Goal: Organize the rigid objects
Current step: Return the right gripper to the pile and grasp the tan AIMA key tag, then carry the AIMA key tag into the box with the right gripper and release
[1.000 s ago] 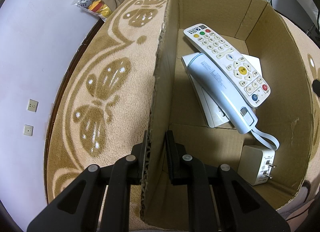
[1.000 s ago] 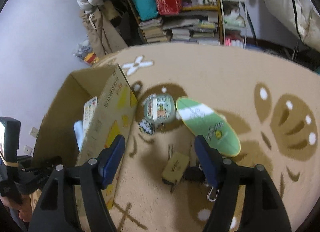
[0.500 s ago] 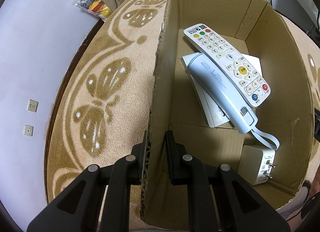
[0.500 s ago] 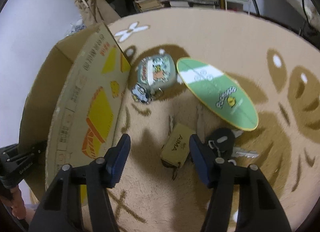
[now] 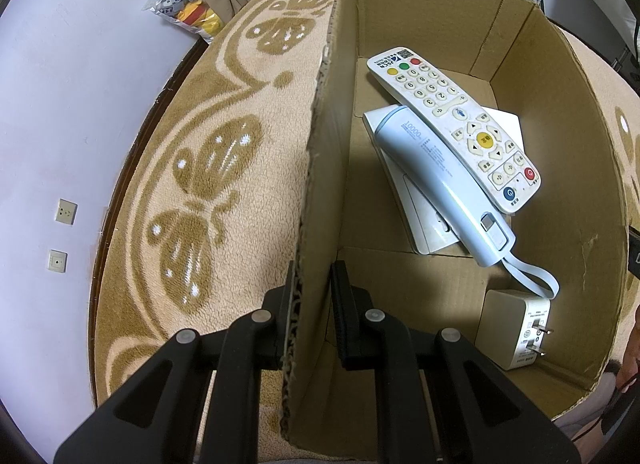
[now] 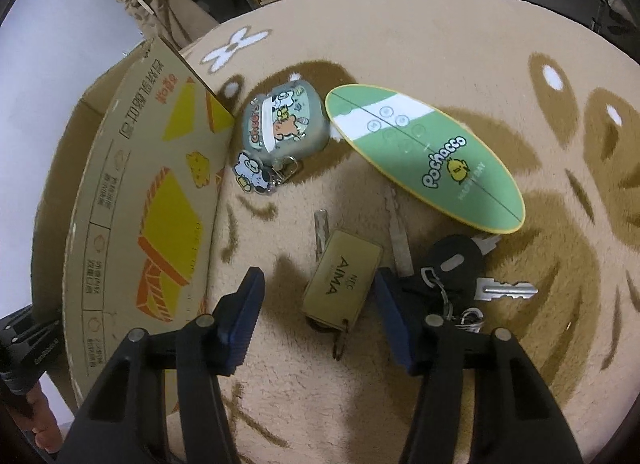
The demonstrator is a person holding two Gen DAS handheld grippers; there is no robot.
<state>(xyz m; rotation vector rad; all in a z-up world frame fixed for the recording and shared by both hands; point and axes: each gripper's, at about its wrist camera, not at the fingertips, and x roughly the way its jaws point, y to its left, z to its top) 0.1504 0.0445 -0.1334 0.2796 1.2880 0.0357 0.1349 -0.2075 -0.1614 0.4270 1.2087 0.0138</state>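
Observation:
My left gripper (image 5: 315, 276) is shut on the near left wall of an open cardboard box (image 5: 320, 167). In the box lie a white remote (image 5: 452, 127), a light blue power bank (image 5: 440, 183) across a flat white device (image 5: 424, 227), and a white plug adapter (image 5: 512, 328). In the right wrist view, my right gripper (image 6: 320, 278) is open low over the carpet. A tan AIMA key tag (image 6: 344, 284) lies between its blue fingers. A black key fob with keys (image 6: 456, 260) sits just right of the right finger. I cannot tell whether the fingers touch the carpet.
The box's printed outer wall (image 6: 140, 191) stands left of the right gripper. Beyond the tag lie a cartoon-printed earbud case with a charm (image 6: 284, 123) and a green oval Pochacco board (image 6: 432, 155). The beige patterned carpet (image 5: 208, 167) ends at a wall on the left. Shelves and clutter stand behind.
My right gripper has come down and forward over the carpet, so the AIMA tag now lies between its open fingers. The left gripper and the box have not moved.

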